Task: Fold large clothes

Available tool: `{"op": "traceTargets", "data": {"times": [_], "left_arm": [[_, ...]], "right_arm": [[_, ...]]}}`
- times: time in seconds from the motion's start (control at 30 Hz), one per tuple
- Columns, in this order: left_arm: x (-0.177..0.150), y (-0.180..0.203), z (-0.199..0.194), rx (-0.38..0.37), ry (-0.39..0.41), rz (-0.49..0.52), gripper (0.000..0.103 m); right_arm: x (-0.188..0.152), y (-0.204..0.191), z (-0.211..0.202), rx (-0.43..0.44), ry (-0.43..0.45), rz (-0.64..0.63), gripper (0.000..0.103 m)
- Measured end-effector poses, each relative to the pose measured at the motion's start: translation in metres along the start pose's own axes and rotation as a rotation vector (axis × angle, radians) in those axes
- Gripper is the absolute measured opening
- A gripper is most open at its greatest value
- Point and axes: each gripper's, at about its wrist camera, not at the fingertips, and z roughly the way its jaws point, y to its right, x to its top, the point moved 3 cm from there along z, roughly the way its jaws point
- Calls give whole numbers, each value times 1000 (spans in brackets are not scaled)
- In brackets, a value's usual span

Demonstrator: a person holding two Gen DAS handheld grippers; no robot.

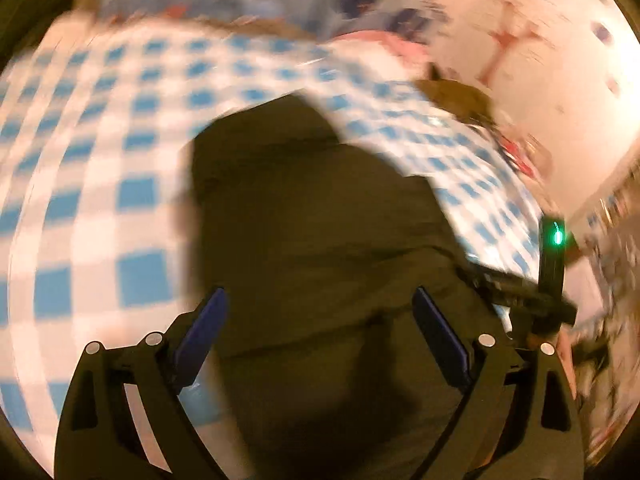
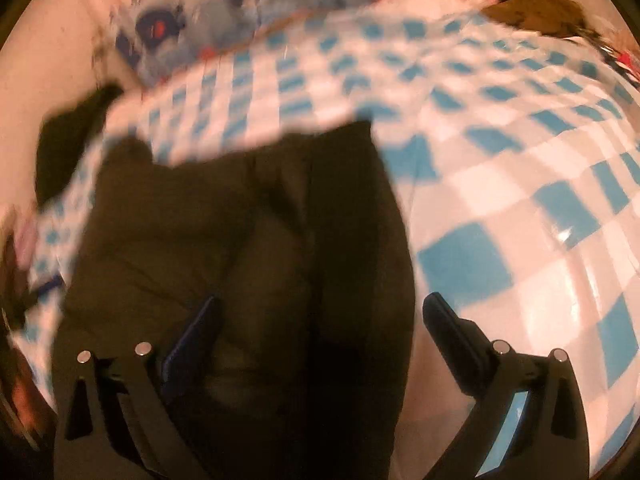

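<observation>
Both the left claw (image 1: 320, 312) and right claw (image 2: 320, 320) hover wide over the dark garment (image 1: 304, 220), so each should pinch an edge squarely before folding

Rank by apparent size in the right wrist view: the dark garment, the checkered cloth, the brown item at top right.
1-2. Checkered cloth and dark garment: alike, and the garment lies nearer the camera, so unranked.
3. Brown item, clearly smallest, though farthest.

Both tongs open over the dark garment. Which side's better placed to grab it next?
Left, probably. The left tongs open squarely over the dark garment, cloth under both fingers. The right tongs straddle its edge, one finger over the checkered cloth. Frames are blurred.
</observation>
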Motion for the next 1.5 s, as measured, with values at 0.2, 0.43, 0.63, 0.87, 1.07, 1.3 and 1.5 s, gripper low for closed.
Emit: {"op": "traceTargets", "data": {"times": [0.2, 0.43, 0.63, 0.87, 1.07, 1.3, 1.5], "left_arm": [[-21, -36, 26, -137, -104, -163, 90], [-28, -26, 63, -277, -159, -208, 95], [-14, 12, 33, -226, -45, -15, 89], [4, -57, -68, -18, 85, 41, 85], [-43, -215, -120, 148, -8, -222, 85], [-40, -195, -172, 131, 241, -139, 84], [-21, -141, -82, 188, 80, 111, 87]], "right_arm": [[-3, 8, -12, -1, -12, 46, 97], [-17, -8, -11, -12, -51, -19, 98], [-26, -29, 13, 142, 0, 102, 98], [-20, -171, 65, 366, -82, 26, 98], [-34, -310, 111, 350, -189, -245, 98], [-32, -289, 93, 435, -219, -173, 98], [34, -240, 55, 457, 35, 14, 98]]}}
